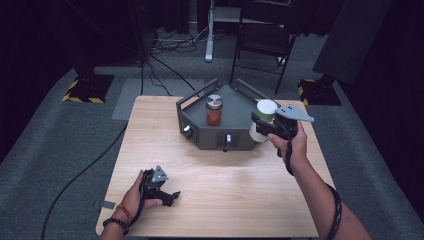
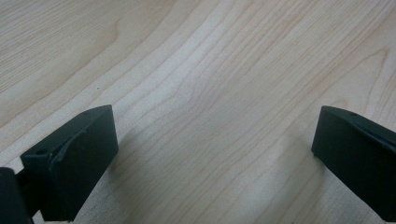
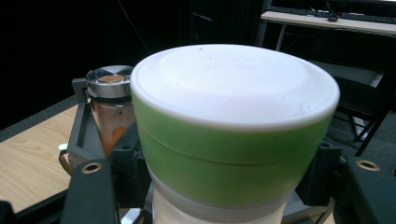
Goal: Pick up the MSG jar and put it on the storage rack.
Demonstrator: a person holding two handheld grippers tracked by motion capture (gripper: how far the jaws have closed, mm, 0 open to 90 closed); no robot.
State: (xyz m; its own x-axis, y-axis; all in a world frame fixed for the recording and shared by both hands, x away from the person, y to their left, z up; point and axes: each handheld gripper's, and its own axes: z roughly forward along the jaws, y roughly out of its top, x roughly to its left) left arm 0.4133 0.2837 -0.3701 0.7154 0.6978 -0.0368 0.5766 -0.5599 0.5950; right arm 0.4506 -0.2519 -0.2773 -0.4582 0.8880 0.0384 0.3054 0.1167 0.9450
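Note:
A white tub with a green band and white lid (image 1: 266, 107) hangs in the air at the right side of a dark grey angular tray (image 1: 210, 137). My right gripper (image 1: 261, 126) is shut on the tub; in the right gripper view the tub (image 3: 233, 140) sits between the black fingers (image 3: 91, 191). A glass jar of orange-red powder with a silver lid (image 1: 214, 111) stands upright on the tray and appears behind the tub as well (image 3: 109, 107). My left gripper (image 1: 172, 196) rests low on the wooden table (image 1: 225, 200) near the front left, open (image 2: 215, 158), with bare wood between its jaws.
The tray has raised rails at its back and small knobs on its front face. Behind the table stand a black chair (image 1: 265, 35) and two stands with yellow-black striped bases (image 1: 87, 90). A cable (image 1: 80, 175) runs across the grey carpet on the left.

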